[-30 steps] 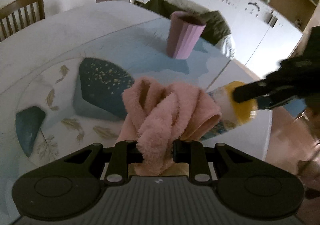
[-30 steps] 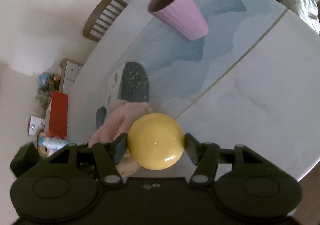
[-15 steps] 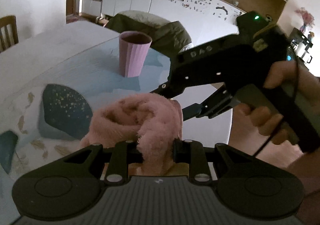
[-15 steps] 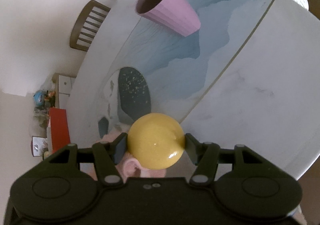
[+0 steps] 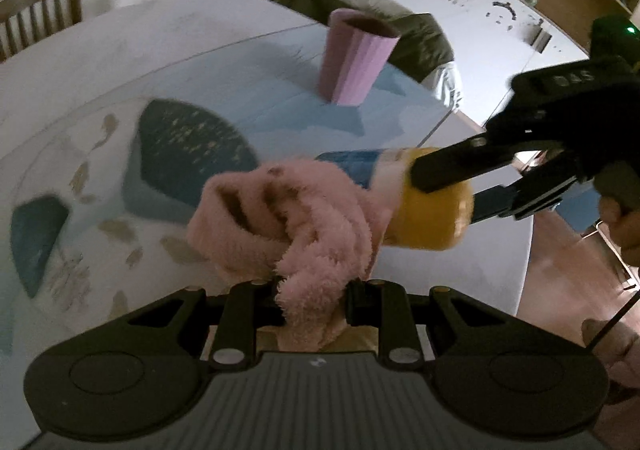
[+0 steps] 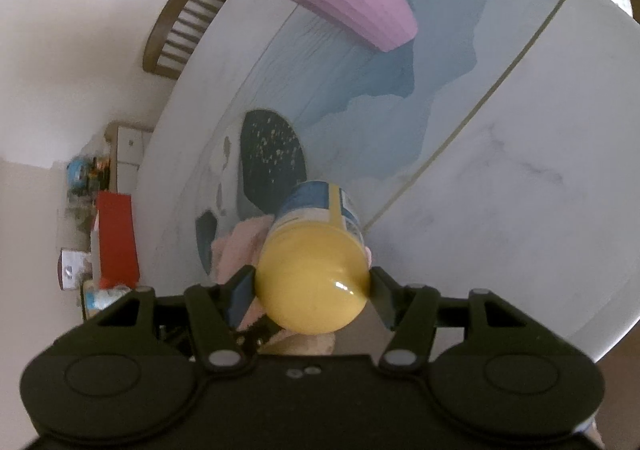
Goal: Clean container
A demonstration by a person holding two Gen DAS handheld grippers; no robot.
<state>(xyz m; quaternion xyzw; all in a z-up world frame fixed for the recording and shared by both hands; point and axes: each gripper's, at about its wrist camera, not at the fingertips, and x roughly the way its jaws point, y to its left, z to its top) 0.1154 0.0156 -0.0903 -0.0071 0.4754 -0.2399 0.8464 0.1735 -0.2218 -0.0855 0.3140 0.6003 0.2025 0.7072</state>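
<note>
A container [image 5: 420, 198] with a yellow cap and a blue-and-white label is held sideways above the table, my right gripper [image 5: 444, 186] shut on its yellow end. From the right wrist view the cap of the container [image 6: 312, 282] fills the space between the right gripper [image 6: 312, 286] fingers. My left gripper [image 5: 312, 294] is shut on a fluffy pink cloth [image 5: 296, 218], which is bunched against the container's labelled body and hides part of it. The same pink cloth [image 6: 236, 246] peeks out behind the container in the right wrist view.
A ribbed pink cup [image 5: 356, 58] stands upright farther back on the table mat [image 5: 180, 138] with blue and fish patterns. A wooden chair [image 5: 36, 18] stands at the far left. A person's hand [image 5: 624, 226] holds the right gripper. The table edge [image 5: 524, 274] is at the right.
The right gripper with the container has swung back to the right and tilted, exposing the blue label. The pink cloth now sits along the container's body instead of covering its end.
</note>
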